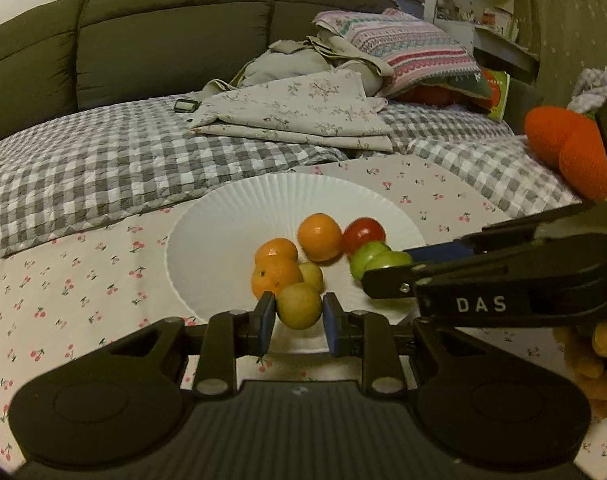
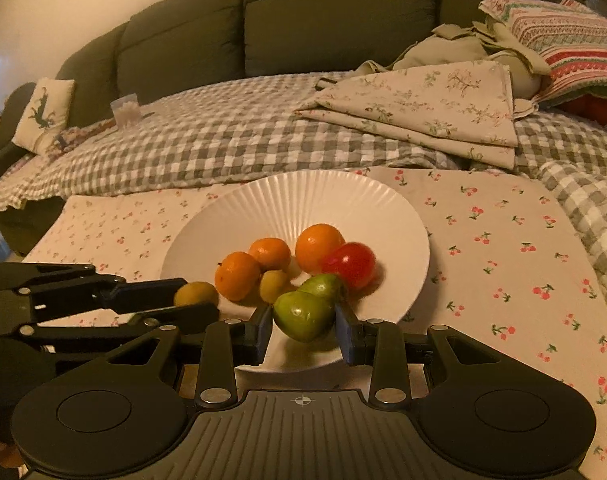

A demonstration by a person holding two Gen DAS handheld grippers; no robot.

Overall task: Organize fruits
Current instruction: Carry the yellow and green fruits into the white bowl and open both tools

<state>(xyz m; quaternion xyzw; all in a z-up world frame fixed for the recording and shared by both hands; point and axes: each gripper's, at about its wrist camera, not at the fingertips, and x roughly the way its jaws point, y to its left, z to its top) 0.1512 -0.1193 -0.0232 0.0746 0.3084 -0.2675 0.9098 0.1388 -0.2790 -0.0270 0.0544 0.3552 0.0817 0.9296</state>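
Note:
A white ribbed plate [image 1: 283, 200] [image 2: 303, 196] sits on a cherry-print cloth. It holds three oranges [image 1: 319, 236] [image 2: 319, 246], a red fruit [image 1: 363, 232] [image 2: 349, 264] and a small yellow-green fruit [image 1: 311, 276] [image 2: 275, 284]. My left gripper [image 1: 298, 322] [image 2: 199, 296] is shut on another yellow-green fruit [image 1: 299, 306] [image 2: 195, 294] at the plate's near left rim. My right gripper [image 2: 304, 330] [image 1: 385, 266] is shut on a green fruit [image 2: 303, 316] [image 1: 387, 260] over the plate's near side. A second green fruit [image 2: 323, 286] lies just behind it.
The cherry-print cloth [image 2: 503, 240] covers the near surface. Behind it are a grey checked blanket [image 1: 103, 168], folded floral fabric [image 1: 295, 108], a striped pillow [image 1: 407, 48] and a dark sofa back [image 1: 163, 28]. An orange knitted plush [image 1: 567, 148] lies right. A hand [image 1: 599, 360] shows at lower right.

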